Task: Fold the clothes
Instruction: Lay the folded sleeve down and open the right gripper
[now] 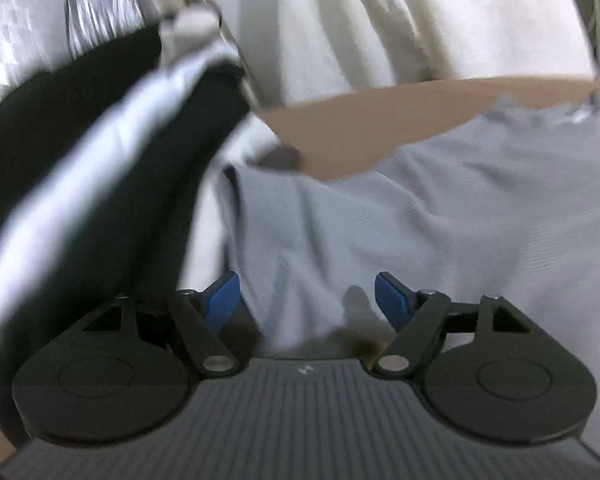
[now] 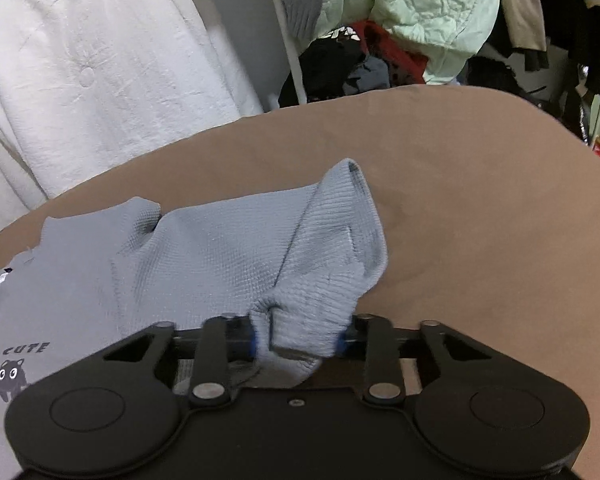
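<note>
One grey knit top (image 2: 204, 248) spread on the brown table (image 2: 480, 184), lying ahead of and to the left of the right gripper (image 2: 296, 342), with one sleeve (image 2: 332, 240) running from a raised cuff further out straight back into the jaws. Jaws of the right gripper drawn narrow, blue pads pressing a bunched fold of that sleeve from both sides, so clamped on the sleeve. Long axis of the sleeve roughly in line with the gripper's pointing direction; body of the top off to the left, so the likely next move, as a judgement, a carry of the sleeve leftward across the body. Left gripper (image 1: 306, 300) spread wide, blue pads (image 1: 390, 300) apart with nothing pinched, grey cloth lying just beyond and between them; black-and-white garment (image 1: 100, 160) up to its left, view blurred. Right hand clearly the nearer to the sleeve, already holding it; left free over the body of the top. Readable writing: "CUTE" (image 2: 22, 349) printed above a small dark cartoon animal (image 2: 11, 376) on the chest, low left of the right gripper. Small tag (image 2: 2, 277) at the neckline, too small to read. No other brand legible.
</note>
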Demonstrator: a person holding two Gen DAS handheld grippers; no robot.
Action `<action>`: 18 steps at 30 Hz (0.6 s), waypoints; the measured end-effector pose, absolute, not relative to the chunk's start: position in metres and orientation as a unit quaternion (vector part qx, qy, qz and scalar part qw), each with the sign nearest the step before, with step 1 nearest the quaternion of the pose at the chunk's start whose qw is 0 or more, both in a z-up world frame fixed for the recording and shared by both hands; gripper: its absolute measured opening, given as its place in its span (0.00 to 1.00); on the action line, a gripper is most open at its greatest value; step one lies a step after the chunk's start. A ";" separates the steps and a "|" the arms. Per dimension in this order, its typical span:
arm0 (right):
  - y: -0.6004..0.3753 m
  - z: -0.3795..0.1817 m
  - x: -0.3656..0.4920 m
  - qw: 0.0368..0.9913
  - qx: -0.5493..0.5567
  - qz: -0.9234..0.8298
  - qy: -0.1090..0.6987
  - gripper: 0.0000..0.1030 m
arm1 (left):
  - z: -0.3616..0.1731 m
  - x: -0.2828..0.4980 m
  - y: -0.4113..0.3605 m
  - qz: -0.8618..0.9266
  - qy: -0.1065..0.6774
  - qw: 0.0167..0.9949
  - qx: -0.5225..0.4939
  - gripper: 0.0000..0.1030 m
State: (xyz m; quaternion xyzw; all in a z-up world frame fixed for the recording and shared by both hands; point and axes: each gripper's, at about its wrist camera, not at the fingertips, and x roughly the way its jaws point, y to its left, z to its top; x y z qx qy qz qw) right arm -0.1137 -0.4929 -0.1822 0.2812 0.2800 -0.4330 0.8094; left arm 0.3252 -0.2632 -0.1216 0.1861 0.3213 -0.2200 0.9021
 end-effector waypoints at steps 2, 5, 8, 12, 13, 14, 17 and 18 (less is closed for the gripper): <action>-0.485 -0.175 -0.122 0.815 0.272 -0.437 0.264 0.13 | -0.121 0.330 -0.251 -0.233 0.359 0.895 0.128 0.72; -0.468 -0.160 -0.123 0.828 0.229 -0.451 0.240 0.12 | -0.120 0.332 -0.248 -0.233 0.365 0.896 0.096 0.77; -0.458 -0.151 -0.117 0.836 0.175 -0.456 0.251 0.13 | -0.124 0.340 -0.258 -0.207 0.373 0.900 0.093 0.85; -0.466 -0.169 -0.110 0.793 0.142 -0.483 0.344 0.42 | -0.139 0.356 -0.285 -0.148 0.362 0.914 0.109 1.00; -0.461 -0.165 -0.115 0.796 0.140 -0.493 0.323 0.45 | -0.142 0.358 -0.291 -0.138 0.355 0.917 0.116 1.00; -0.454 -0.159 -0.120 0.801 0.138 -0.499 0.301 0.48 | -0.145 0.358 -0.297 -0.132 0.345 0.921 0.126 0.98; -0.435 -0.146 -0.121 0.820 0.122 -0.493 0.264 0.54 | -0.150 0.358 -0.306 -0.143 0.334 0.923 0.127 0.08; -0.429 -0.141 -0.118 0.826 0.106 -0.488 0.261 0.55 | -0.147 0.355 -0.302 -0.144 0.326 0.928 0.111 0.01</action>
